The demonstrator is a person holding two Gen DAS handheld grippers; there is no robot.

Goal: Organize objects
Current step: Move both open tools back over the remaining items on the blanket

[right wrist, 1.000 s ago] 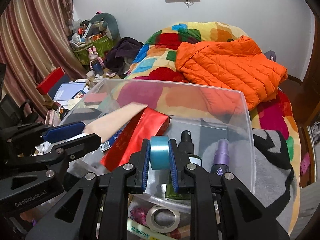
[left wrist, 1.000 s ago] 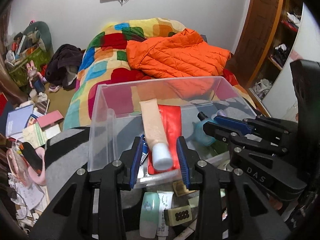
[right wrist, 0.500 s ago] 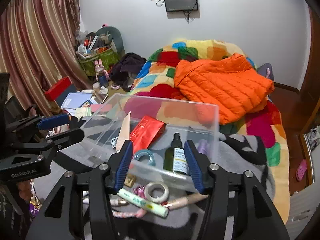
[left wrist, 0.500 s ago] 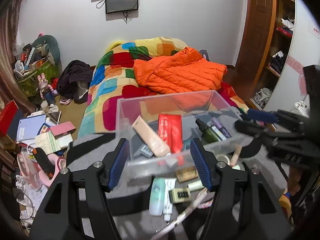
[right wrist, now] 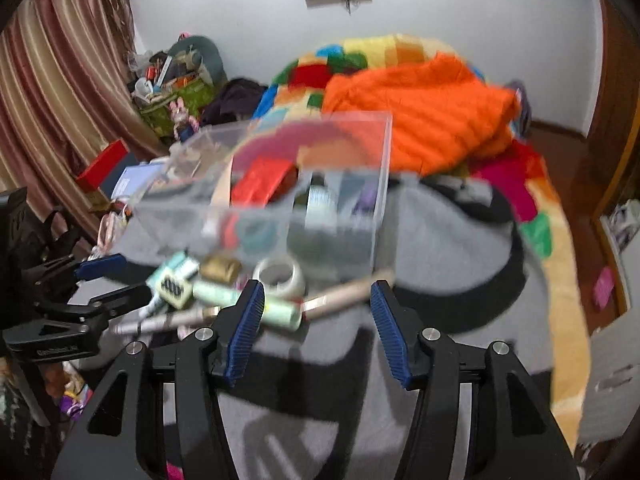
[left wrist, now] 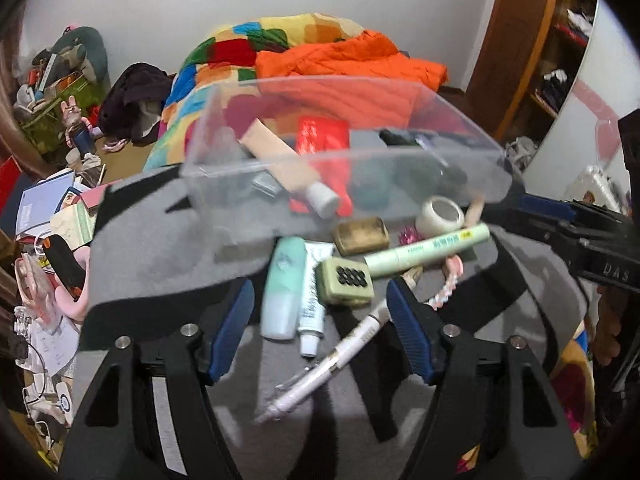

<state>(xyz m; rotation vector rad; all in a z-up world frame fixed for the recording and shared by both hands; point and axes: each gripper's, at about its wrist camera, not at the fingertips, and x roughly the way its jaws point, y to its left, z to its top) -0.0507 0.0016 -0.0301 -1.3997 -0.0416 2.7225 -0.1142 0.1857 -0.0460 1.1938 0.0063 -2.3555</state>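
A clear plastic bin (left wrist: 448, 108) (right wrist: 372, 120) stands on a grey blanket (left wrist: 152, 236) and holds a beige tube (left wrist: 280, 160), a red packet (left wrist: 322, 136), a teal tape roll and small bottles. In front of it lie a mint bottle (left wrist: 282, 286), a white tube (left wrist: 314, 300), a green compact (left wrist: 346, 280), a gold case (left wrist: 362, 234), a tape roll (left wrist: 440, 216) (right wrist: 280, 276), a long pale green tube (left wrist: 428, 250) and a white pen (left wrist: 340, 356). My left gripper (left wrist: 320, 320) is open and empty above the mint bottle. My right gripper (right wrist: 316, 312) is open and empty above the pale green tube (right wrist: 280, 312).
A bed with a colourful quilt (left wrist: 240, 44) and an orange jacket (left wrist: 348, 60) lies behind the bin. Books and clutter (left wrist: 48, 208) cover the floor to the left. A wooden door and shelves (left wrist: 516, 40) stand to the right.
Both grippers let go of their items in the bin, opened wide and drew back. They now hang over the loose items in front of the bin.
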